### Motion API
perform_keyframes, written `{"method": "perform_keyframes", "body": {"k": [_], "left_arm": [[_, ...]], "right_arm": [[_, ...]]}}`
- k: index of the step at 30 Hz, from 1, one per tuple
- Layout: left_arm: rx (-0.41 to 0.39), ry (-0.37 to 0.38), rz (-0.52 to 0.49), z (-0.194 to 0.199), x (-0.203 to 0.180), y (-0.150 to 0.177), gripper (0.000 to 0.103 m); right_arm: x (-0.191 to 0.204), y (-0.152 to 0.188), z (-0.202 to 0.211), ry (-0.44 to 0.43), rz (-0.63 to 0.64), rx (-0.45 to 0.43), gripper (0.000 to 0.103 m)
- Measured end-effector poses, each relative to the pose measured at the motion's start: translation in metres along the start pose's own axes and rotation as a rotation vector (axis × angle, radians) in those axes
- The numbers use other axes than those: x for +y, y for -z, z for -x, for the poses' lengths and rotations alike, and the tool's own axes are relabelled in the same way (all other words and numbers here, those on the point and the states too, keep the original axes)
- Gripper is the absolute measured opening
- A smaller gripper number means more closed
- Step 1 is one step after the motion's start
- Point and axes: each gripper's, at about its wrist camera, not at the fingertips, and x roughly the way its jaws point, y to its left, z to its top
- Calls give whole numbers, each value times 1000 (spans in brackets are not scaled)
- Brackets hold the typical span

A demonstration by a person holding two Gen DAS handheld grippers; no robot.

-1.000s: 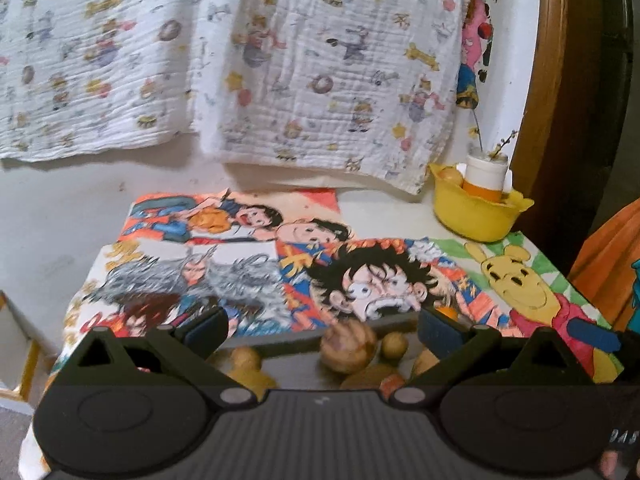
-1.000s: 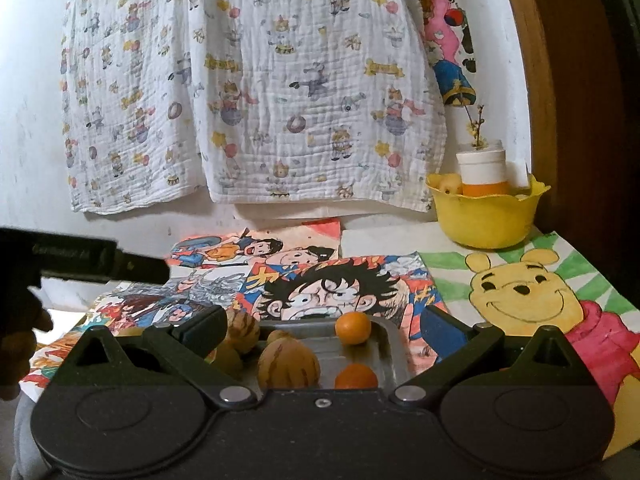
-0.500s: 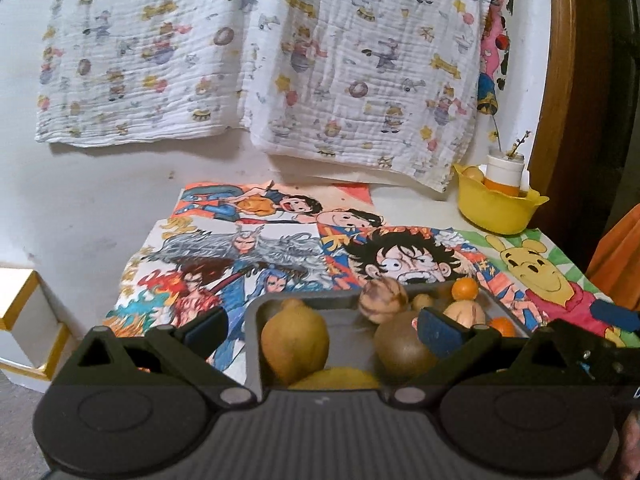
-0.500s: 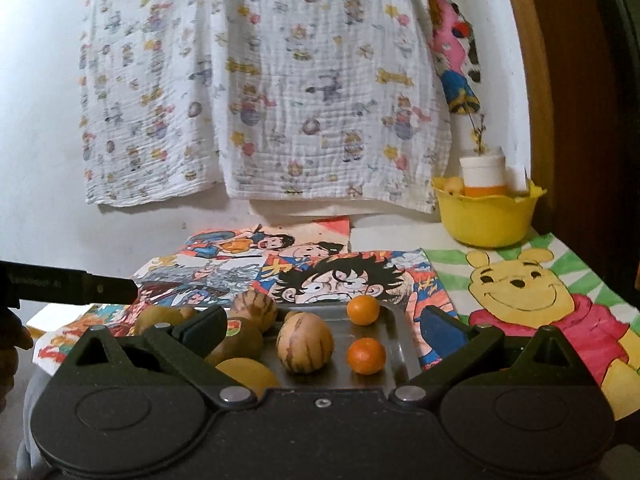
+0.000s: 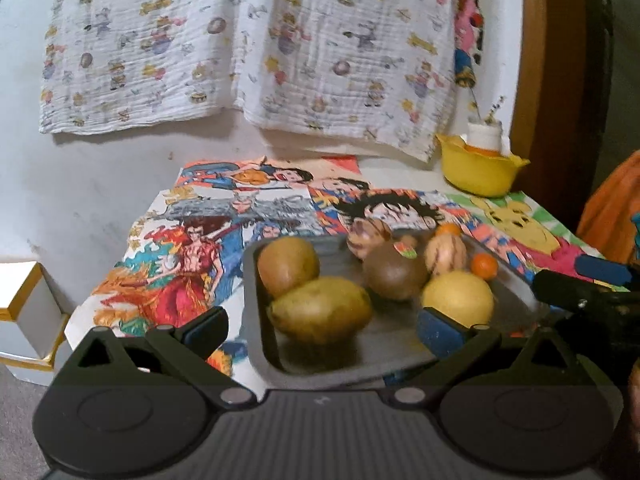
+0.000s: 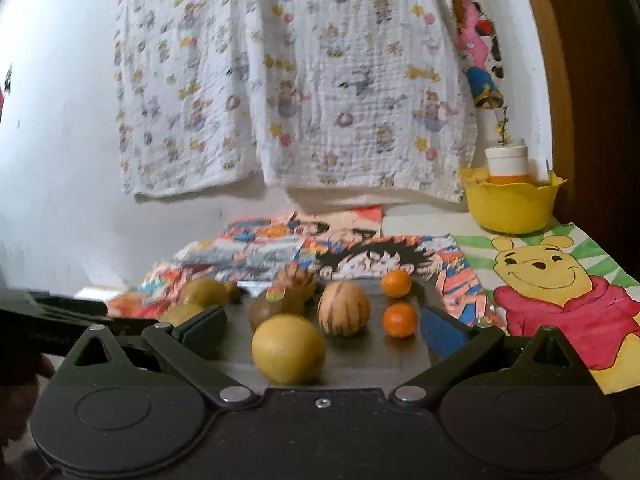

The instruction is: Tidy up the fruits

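A white plastered wall (image 6: 60,160) is seen at the far side, and a white muslin cloth (image 5: 256,48) printed with small cartoon figures is hung across it. At the right, a brown wooden frame (image 5: 560,80) is set upright against the wall. The table (image 6: 416,216) is covered with bright cartoon drawings (image 6: 560,280), and a white box with a yellow edge (image 5: 20,312) is placed low at the near left.

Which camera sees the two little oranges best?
The right wrist view: both little oranges sit in plain sight on the tray. The left wrist view shows them partly hidden behind bigger fruit.
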Motion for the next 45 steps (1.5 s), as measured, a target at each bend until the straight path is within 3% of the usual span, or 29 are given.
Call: {"method": "perform_keyframes", "body": {"k": [13,28,45], "left_arm": [[52,-80,-32,20,-8,18,103],[87,-89,-32,18,-9,19,103],[94,-101,-24,19,-7,20,103]], "right_arm": [[8,15,16,-43,37,27,102],[-3,27,16,-39,17,76,102],[-6,26,15,-14,36,73,102]]}}
